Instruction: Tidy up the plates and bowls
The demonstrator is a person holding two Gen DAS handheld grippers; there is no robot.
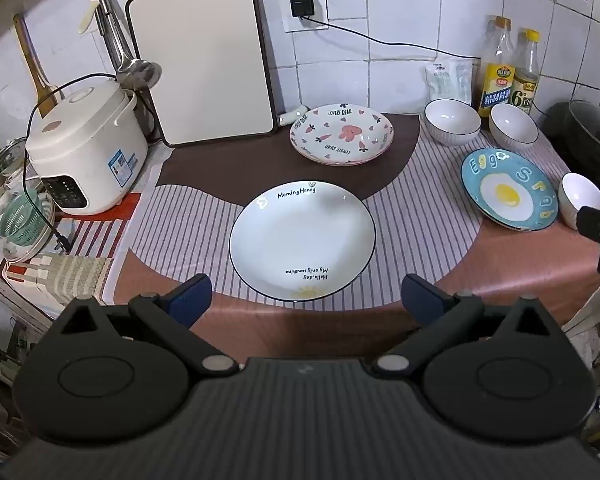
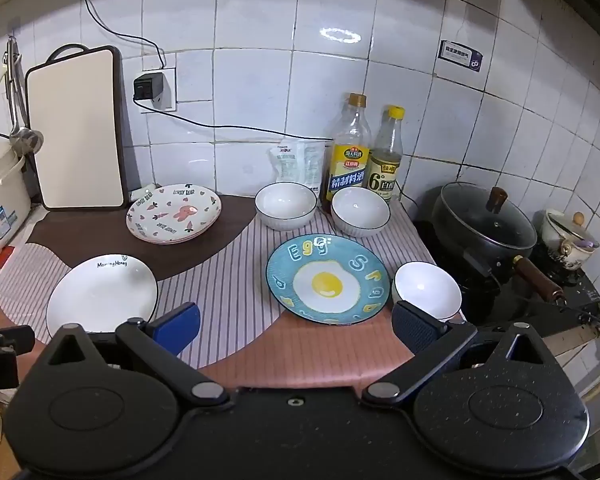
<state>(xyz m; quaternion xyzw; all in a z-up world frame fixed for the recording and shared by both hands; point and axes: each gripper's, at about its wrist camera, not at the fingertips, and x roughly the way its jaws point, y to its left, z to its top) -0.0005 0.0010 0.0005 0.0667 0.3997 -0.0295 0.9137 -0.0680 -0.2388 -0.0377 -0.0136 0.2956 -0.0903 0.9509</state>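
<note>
- White-tiled walls back a kitchen counter covered by a striped mat with brown and pink patches.
- Nearest the left gripper lies a white plate with a dark rim and the words "Morning Honey"; it sits flat on the striped mat, just ahead of the blue fingertips, untouched.
- That gripper's jaws are spread wide, holding nothing.
- Behind the white plate, on the brown patch, rests a rabbit-patterned plate, which looks to be stacked on another plate of the same kind.
- To the right lies a blue egg plate, flat on the mat, just ahead of the right gripper.
- The right gripper's jaws are also spread apart and empty.
- One white bowl stands just beside the egg plate's right edge, close to the right gripper's right finger.
- Two more white bowls, a left one and a right one, stand side by side behind the egg plate, near the wall.
- Two bottles with yellow caps stand behind those bowls, beside a pale packet.
- A cutting board leans upright against the wall at the back left, with a white rice cooker to its left.
- A black lidded pan sits on the stove at the far right.
</note>
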